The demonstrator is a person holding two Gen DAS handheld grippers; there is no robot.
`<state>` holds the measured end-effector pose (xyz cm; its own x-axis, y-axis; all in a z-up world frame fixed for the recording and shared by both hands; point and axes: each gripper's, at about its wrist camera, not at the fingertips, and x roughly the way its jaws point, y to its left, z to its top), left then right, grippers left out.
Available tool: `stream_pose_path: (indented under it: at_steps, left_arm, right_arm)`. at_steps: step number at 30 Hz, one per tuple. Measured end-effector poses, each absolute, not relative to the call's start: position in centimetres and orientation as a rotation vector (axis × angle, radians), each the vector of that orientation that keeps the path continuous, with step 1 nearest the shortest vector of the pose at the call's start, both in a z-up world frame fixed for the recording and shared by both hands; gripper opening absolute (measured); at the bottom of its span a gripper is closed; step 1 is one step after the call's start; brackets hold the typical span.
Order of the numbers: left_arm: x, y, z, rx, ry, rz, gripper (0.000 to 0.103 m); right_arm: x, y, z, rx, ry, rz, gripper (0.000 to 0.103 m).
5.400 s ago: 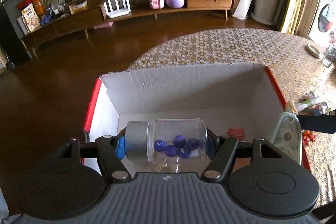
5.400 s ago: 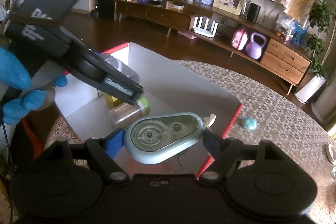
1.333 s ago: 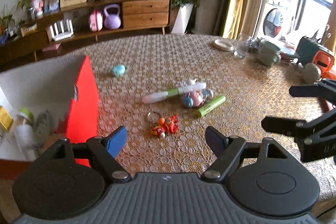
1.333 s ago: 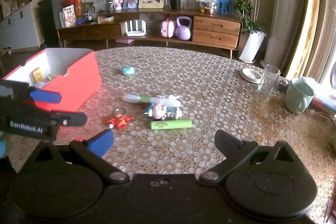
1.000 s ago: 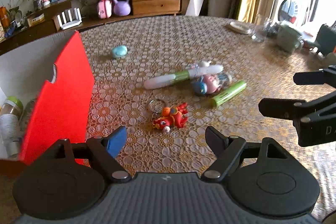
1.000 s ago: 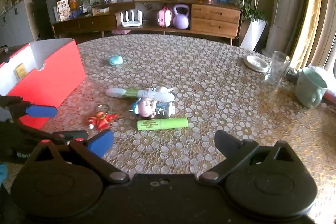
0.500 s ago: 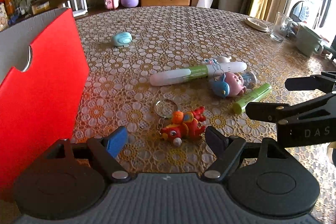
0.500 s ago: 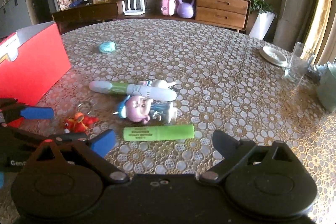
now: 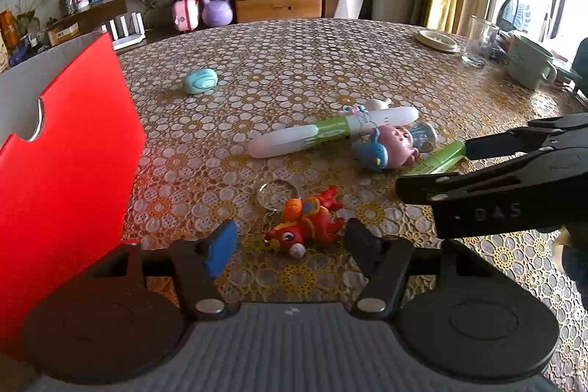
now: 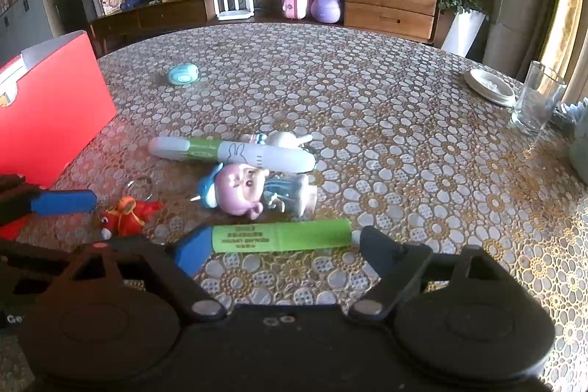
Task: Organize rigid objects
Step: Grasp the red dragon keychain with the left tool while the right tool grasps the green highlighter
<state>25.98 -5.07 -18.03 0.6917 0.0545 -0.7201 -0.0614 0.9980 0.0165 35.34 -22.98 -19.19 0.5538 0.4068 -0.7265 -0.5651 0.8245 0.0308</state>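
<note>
Left wrist view: left gripper (image 9: 290, 241) closing, pads astride red fish keychain (image 9: 305, 225) near red box (image 9: 66, 164), not yet pressing. Right gripper (image 10: 281, 245) closing along green marker (image 10: 281, 236), lengthwise, ends not yet clamped.

Beyond the counter's patterned cloth (image 10: 367, 68), a low wooden sideboard (image 10: 389, 6) lines the wall, with a purple kettlebell (image 10: 325, 6) just beside a pink case (image 10: 295, 2). A clear glass (image 10: 536, 100), a small white dish (image 10: 488, 86) and a pale green mug (image 9: 529, 67) stand at the counter's far right.
</note>
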Motion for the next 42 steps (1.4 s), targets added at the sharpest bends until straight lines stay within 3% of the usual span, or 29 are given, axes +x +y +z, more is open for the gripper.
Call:
stream_pose_path:
  at_steps: [2, 5, 21, 42]
  left_arm:
    - [26.0, -5.3, -17.9, -0.005, 0.805, 0.048, 0.05]
    - [26.1, -5.6, -17.9, 0.003, 0.807, 0.038, 0.046]
    - [24.1, -4.5, -16.7, -0.02, 0.814, 0.027, 0.043]
    - [15.4, -1.6, -8.6, -0.053, 0.738, -0.03, 0.043]
  right_arm:
    - [35.2, -22.8, -19.2, -0.225, 0.795, 0.577, 0.081]
    - [35.2, -22.7, -19.2, -0.229, 0.792, 0.573, 0.08]
    - [31.1, -25.7, -16.2, -0.177, 0.775, 0.531, 0.08]
    - [20.1, -23.8, -8.3, -0.193, 0.706, 0.571, 0.08]
